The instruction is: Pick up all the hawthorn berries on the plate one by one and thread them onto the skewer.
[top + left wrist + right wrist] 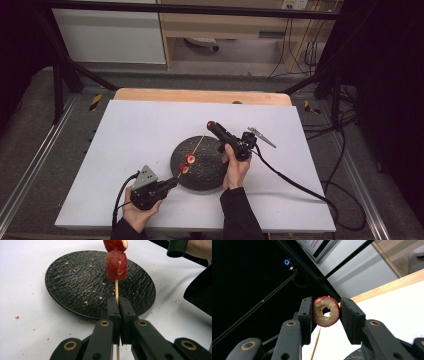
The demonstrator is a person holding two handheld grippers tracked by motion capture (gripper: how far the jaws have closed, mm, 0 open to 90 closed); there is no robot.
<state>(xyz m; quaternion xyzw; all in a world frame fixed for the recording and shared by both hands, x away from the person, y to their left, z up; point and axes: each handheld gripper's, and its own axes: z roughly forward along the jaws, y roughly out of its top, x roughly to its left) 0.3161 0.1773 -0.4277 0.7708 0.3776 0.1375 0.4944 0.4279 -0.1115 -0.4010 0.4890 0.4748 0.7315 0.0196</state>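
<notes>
My left gripper (117,302) has its jaws pressed together on the near end of a thin wooden skewer (116,288), so the stick is held firm and points up and away over the plate (75,285), ready to take another piece. Two red fruit pieces (116,265) already sit threaded on it, wrinkled and glossy, each with a small pale hole showing where it was cored.

My right gripper (326,312) clamps a third fruit ring (326,311) by its red rim, one jaw on each side. The cut face is turned toward the camera: pale, spongy flesh with a clean hole through the middle. I judge I hold it edge-on like this so the hole stays free for the skewer's tip, which shows as a slim pale point just below the ring.

In the high view my right gripper (212,124) hovers past the far edge of the plate, near the skewer's far end (198,142), while my left gripper (170,184) stays low at the near-left rim.

The plate is round, black and ripple-textured, dusted with crumbs, and lies on a smooth white table (140,130).
</notes>
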